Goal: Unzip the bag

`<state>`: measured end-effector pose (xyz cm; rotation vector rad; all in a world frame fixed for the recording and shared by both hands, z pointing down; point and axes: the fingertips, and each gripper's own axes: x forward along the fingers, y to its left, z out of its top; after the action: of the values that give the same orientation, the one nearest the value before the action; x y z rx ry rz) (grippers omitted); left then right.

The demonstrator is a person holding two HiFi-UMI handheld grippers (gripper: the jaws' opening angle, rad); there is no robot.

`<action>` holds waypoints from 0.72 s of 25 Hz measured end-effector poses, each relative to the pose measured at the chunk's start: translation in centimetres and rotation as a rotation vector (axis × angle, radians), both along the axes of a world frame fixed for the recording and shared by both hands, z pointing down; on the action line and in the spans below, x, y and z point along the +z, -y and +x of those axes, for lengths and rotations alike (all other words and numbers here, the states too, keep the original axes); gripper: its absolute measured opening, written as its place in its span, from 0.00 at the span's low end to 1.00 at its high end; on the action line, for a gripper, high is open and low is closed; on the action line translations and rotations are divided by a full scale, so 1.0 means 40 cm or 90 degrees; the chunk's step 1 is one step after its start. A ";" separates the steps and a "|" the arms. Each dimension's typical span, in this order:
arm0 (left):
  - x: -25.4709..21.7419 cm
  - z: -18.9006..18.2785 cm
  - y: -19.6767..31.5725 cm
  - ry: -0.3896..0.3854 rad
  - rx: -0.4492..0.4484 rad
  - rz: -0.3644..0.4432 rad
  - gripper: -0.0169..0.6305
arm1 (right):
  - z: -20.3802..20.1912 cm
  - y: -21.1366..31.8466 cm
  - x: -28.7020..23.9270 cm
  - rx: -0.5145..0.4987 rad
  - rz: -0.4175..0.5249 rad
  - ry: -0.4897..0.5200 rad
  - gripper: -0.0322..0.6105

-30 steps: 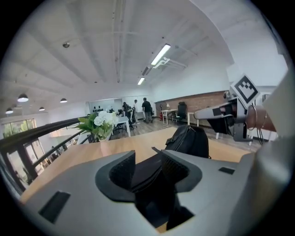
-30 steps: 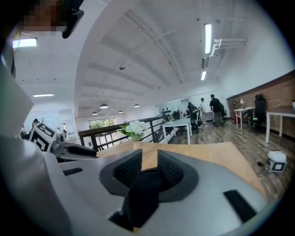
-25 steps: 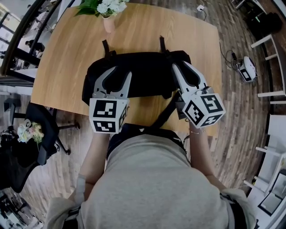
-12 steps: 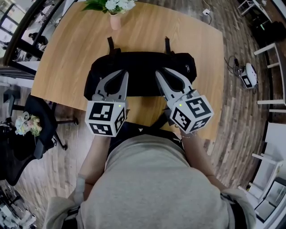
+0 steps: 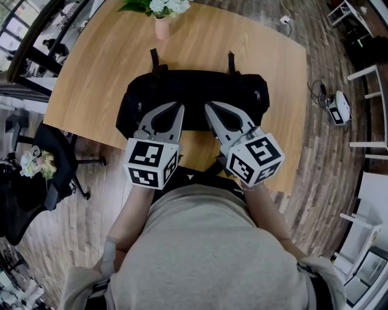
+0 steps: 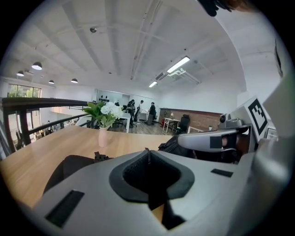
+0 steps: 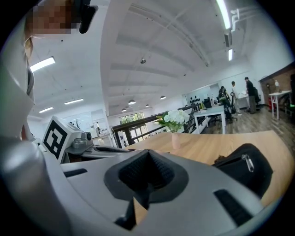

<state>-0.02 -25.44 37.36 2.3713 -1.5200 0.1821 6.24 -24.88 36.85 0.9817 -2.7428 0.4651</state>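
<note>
Black bag (image 5: pixel 200 91) lies flat on the wooden table (image 5: pixel 103 66), long side across, near the edge closest to me, with two short straps (image 5: pixel 154 57) poking out on its far side. A dark strap runs off the near edge of the table between the two grippers

Left gripper (image 5: pixel 180 106) – jaws have just been closing and now sit clenched tip to tip, with the tips over the near middle of the bag's top. In the left gripper view a thin dark sliver shows right at the tips, and I cannot tell whether it is bag fabric or just the pad edge

Right gripper (image 5: pixel 207 106) – jaws have also just been closing and are fully clenched. Nothing shows between them in the right gripper view. Its tips are on the bag just beside the left gripper's, and the two grippers angle in towards each other

Both grippers point slightly down across the bag. In the right gripper view a metal zipper pull (image 7: pixel 248 162) sits on the bag's right end, well apart from the jaws

A pink vase (image 5: pixel 161 27) with white flowers (image 5: pixel 163 6) stands at the far edge of the table, apart from the bag. A black chair (image 5: pixel 48 163) stands on the floor left of the table
</note>
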 end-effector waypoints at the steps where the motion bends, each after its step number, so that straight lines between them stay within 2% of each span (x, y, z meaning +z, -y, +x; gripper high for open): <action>1: 0.007 0.000 -0.003 0.010 -0.001 -0.006 0.07 | -0.002 -0.003 0.005 0.000 -0.004 -0.003 0.06; 8: 0.038 0.005 -0.020 0.046 -0.001 -0.024 0.06 | -0.003 -0.007 0.040 0.011 -0.020 -0.030 0.06; 12: 0.054 0.004 -0.025 0.049 0.007 -0.044 0.06 | -0.006 -0.013 0.049 0.011 -0.022 -0.036 0.06; 18: 0.051 0.004 -0.027 0.049 0.015 -0.046 0.05 | -0.008 -0.018 0.048 0.013 -0.023 -0.041 0.06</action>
<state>0.14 -24.37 39.42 2.3515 -1.4947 0.3320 5.91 -24.15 38.78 0.9984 -2.6609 0.4751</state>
